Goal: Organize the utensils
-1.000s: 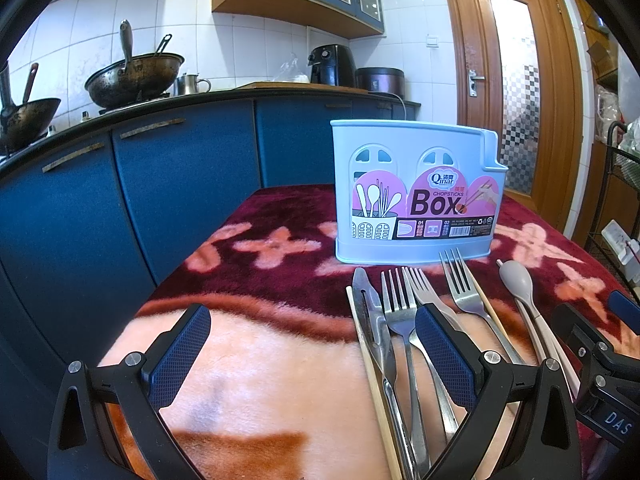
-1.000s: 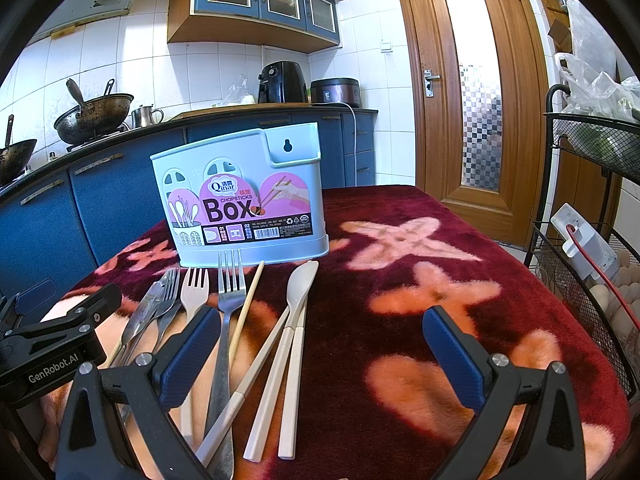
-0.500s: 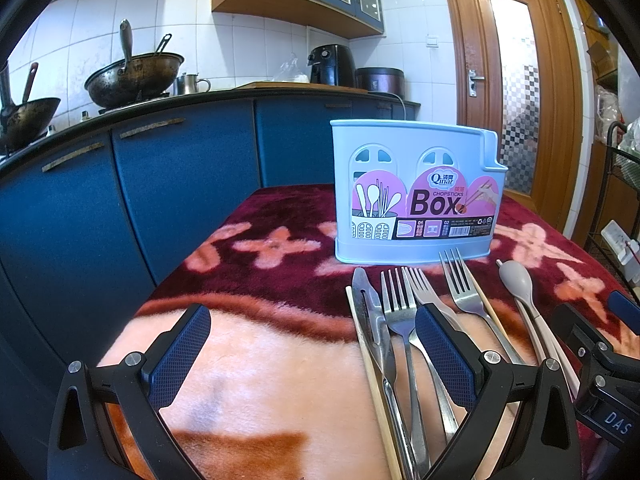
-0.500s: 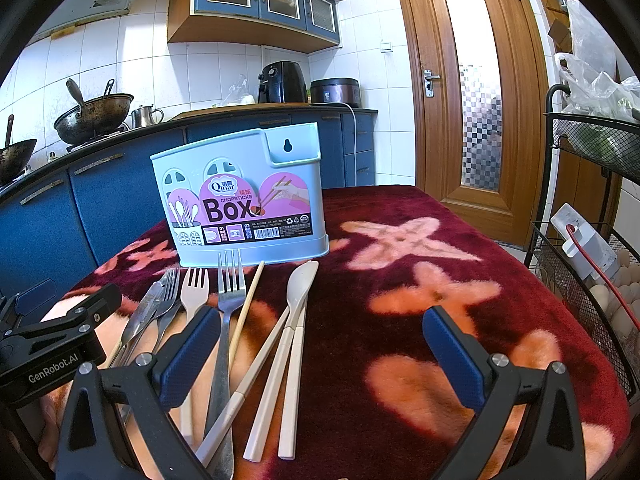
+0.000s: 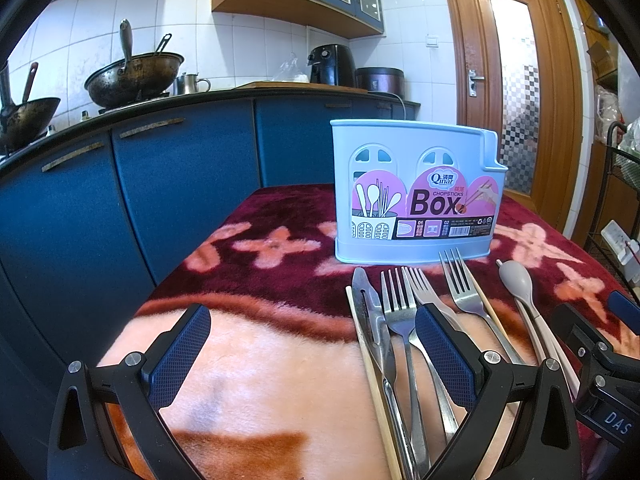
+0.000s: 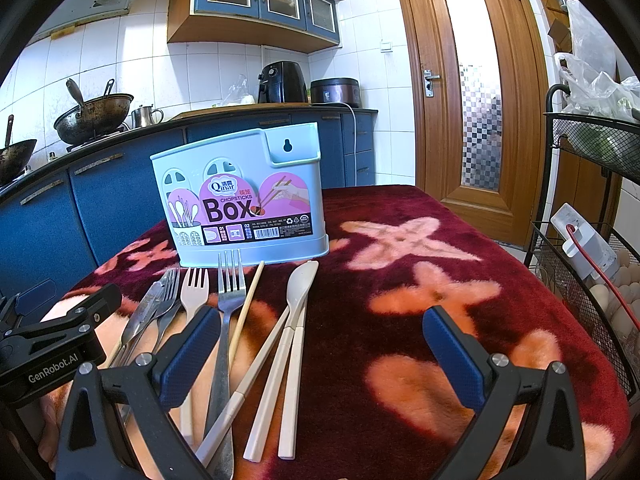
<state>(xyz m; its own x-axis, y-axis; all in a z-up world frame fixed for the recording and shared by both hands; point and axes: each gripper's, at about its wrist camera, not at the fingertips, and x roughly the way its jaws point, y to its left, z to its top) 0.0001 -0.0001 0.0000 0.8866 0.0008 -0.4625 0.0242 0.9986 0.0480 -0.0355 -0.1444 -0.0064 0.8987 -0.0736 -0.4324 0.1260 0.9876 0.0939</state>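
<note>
A pale blue utensil holder [image 5: 416, 196] [image 6: 244, 196] labelled "Box" stands upright on a red floral blanket [image 6: 420, 280]. In front of it lie a table knife [image 5: 370, 312], several forks [image 5: 396, 304] [image 6: 231, 280], a wooden chopstick [image 6: 250, 300] and cream plastic spoons [image 6: 298, 296] [image 5: 516, 280]. My left gripper [image 5: 312, 350] is open, low over the blanket, its right finger above the fork handles. My right gripper [image 6: 322, 352] is open too, its left finger over the fork handles. Neither holds anything.
Blue kitchen cabinets [image 5: 160, 184] with woks [image 5: 132, 76] on the counter run behind the table. A wooden door [image 6: 472, 100] stands at the back right. A black wire rack [image 6: 592, 240] with a power strip and eggs borders the table's right edge.
</note>
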